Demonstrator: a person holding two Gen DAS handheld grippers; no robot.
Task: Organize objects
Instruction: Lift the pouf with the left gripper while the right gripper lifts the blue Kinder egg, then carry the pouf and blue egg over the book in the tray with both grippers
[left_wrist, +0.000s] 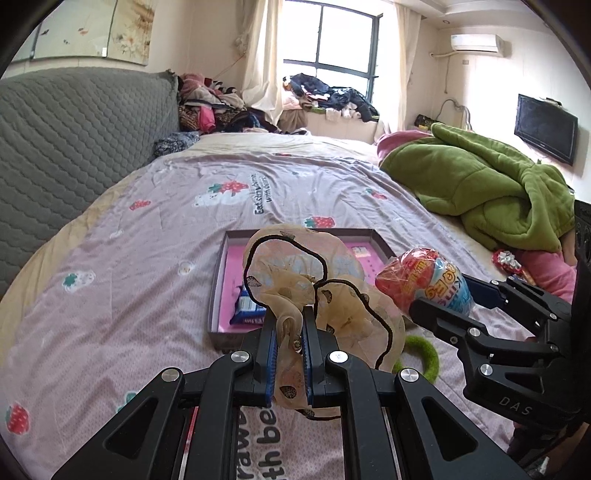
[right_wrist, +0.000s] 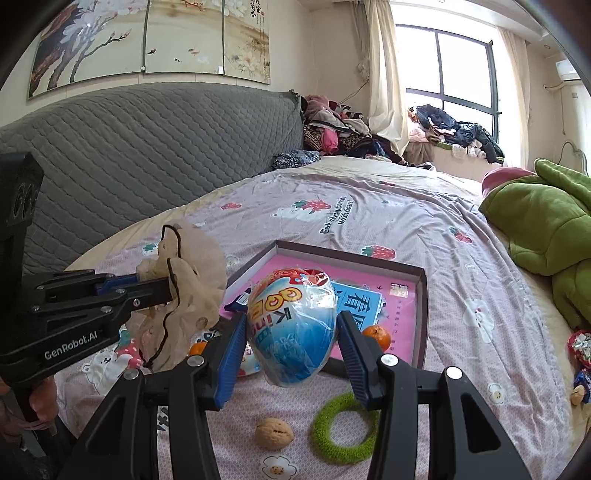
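At frame centre the shallow box (right_wrist: 421, 295) holds a pink-and-blue booklet (right_wrist: 364, 301), an orange (right_wrist: 376, 336) and a blue snack packet (left_wrist: 245, 306), while the left gripper (left_wrist: 288, 354) pinches a beige scrunchie (left_wrist: 295, 280) and the right gripper (right_wrist: 291, 347) clamps a wrapped egg toy (right_wrist: 291, 325) above the bedspread (right_wrist: 406, 221).

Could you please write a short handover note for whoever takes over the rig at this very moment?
Left gripper: shut on the beige scrunchie, lifted off the bed.
Right gripper: shut on the wrapped toy egg, also in the air.
Shallow box lies just ahead; it already holds a blue snack packet and an orange.
Left: place both held items, then the walnut and green ring on the bedspread.
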